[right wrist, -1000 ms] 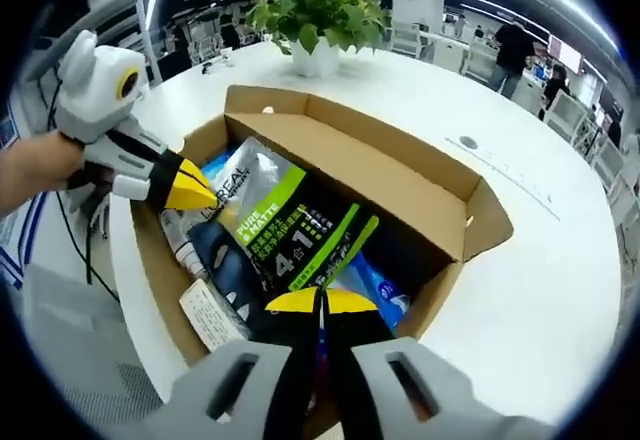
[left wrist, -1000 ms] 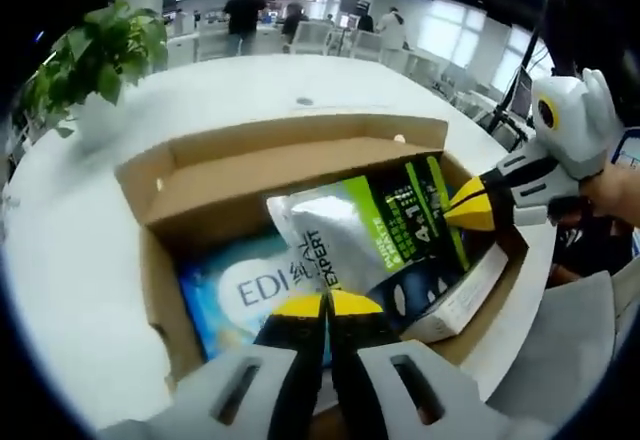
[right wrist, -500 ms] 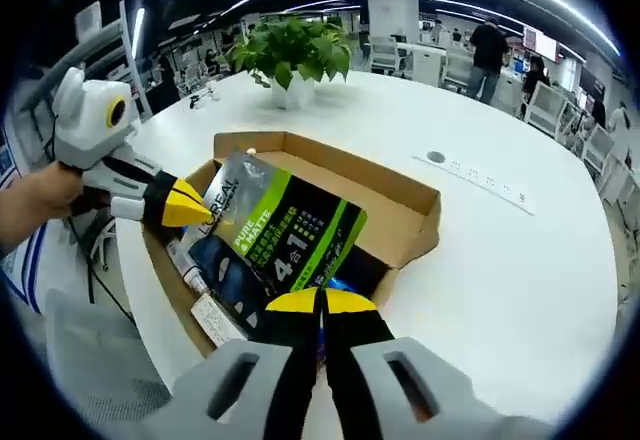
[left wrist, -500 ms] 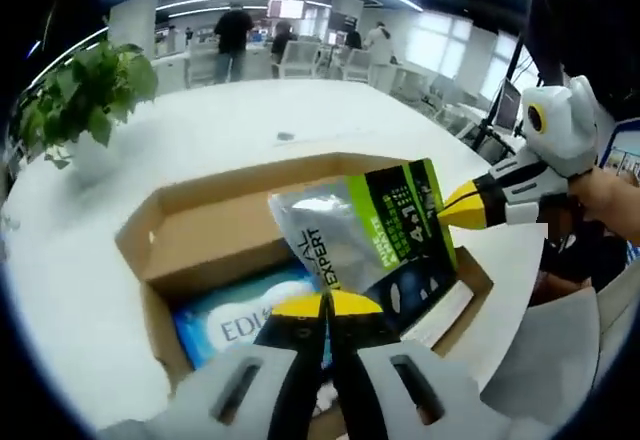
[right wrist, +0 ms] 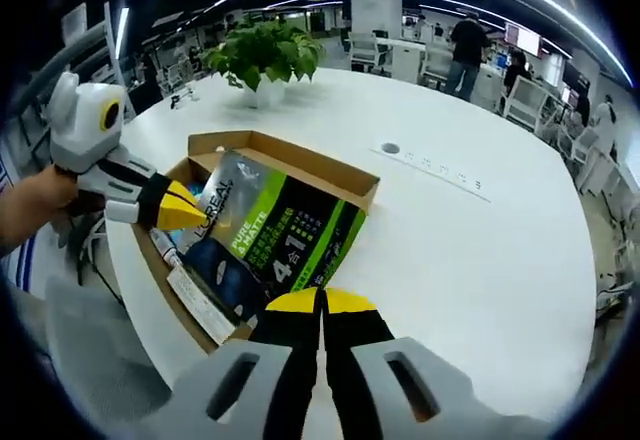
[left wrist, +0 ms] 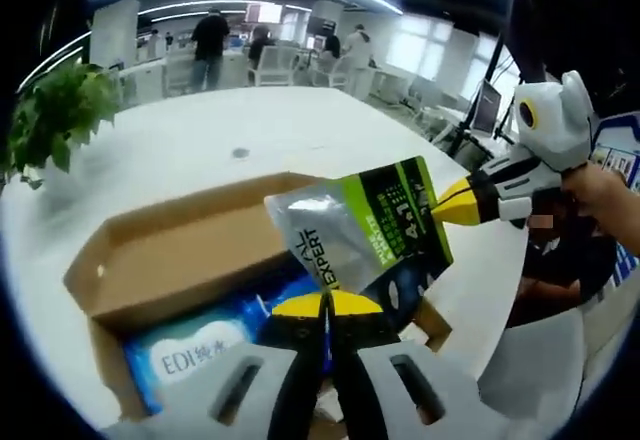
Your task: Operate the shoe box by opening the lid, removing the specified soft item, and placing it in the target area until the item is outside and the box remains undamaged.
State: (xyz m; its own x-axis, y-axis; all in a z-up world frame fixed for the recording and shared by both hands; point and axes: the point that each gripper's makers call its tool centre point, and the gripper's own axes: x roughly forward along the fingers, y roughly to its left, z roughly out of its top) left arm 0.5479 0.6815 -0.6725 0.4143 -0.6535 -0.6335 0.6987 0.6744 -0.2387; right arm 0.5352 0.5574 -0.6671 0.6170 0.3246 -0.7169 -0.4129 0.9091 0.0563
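Pouch (left wrist: 375,230): silver, green and black soft pack, centre of the left gripper view, lifted clear above the open box; also at centre-left of the right gripper view (right wrist: 270,235). Stretched flat between two grips, probably so it clears the box walls without dragging.

Left gripper (left wrist: 325,305): yellow tips pressed together at lower centre, pinching the pouch's lower edge; seen from the other side at left of the right gripper view (right wrist: 185,210), clamped on the pouch's silver end.

Right gripper (right wrist: 320,302): tips closed tight at lower centre on the pouch's dark end; in the left gripper view at right (left wrist: 455,203), nipping the green corner.

Shoe box (left wrist: 180,260): brown cardboard, lower left of the left gripper view, lid flap folded back; no tear or crush visible.

Blue packet (left wrist: 195,355): resting inside the box under the pouch, left in place.

Table (right wrist: 470,250): white, round, bare surface right of the box; likely room to set the pouch down.

Plant (right wrist: 262,55): potted, upper left of the right gripper view, well apart from the box.

Stage: item out of the box, placing not yet done.
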